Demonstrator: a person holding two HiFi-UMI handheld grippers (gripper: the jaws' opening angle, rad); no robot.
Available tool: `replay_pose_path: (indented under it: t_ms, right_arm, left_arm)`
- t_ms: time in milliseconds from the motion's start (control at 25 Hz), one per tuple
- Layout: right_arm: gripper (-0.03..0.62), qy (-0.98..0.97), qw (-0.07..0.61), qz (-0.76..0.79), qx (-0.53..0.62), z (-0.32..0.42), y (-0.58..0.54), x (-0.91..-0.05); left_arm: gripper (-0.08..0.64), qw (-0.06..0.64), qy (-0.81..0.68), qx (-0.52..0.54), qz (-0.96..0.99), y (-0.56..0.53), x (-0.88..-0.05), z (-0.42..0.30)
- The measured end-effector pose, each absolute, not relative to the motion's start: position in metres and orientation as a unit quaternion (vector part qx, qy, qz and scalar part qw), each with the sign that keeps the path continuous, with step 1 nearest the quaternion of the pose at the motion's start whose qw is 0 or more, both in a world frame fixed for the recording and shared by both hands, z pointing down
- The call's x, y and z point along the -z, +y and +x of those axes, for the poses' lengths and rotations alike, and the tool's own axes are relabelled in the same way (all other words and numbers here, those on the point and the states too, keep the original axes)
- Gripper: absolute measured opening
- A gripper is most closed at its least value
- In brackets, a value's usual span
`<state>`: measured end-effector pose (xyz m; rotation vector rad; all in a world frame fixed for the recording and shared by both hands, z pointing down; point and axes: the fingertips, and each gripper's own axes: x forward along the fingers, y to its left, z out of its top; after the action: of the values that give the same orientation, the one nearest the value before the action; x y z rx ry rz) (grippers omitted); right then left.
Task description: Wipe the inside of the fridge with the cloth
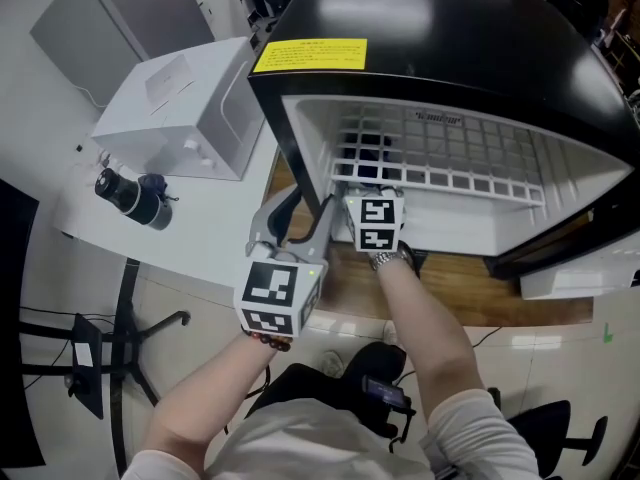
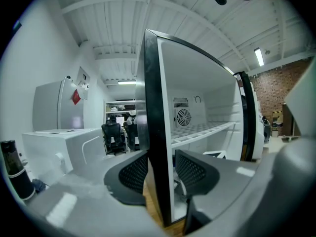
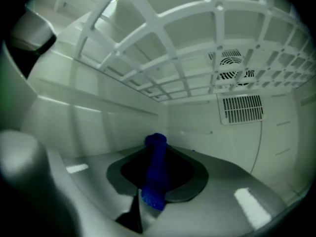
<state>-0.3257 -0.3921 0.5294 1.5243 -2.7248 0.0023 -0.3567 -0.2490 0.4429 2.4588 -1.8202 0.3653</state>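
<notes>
Right gripper jaws clenched on blue cloth, pinched between pads with its tip poking past them, inside fridge under wire shelf. Left gripper jaws grasp fridge's side wall at front edge.

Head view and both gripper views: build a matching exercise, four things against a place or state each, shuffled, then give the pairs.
1 cloth
2 left tongs
3 yellow label
4 wire shelf

A on top of the fridge
B clamped in the right tongs
C above the right tongs, inside the fridge
D astride the fridge wall

Pairs: 1-B; 2-D; 3-A; 4-C
</notes>
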Motion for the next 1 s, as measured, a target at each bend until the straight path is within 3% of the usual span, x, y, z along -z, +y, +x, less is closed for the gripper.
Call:
replay_pose_path:
  t_ms: [1000]
  right_arm:
    - [0.077,-0.841,0.044,0.538,0.034,-0.278,-0.421,-0.54]
  left_arm:
    - [0.167,0.021,-0.606,-0.106,0.788,-0.25,-0.439,-0.357]
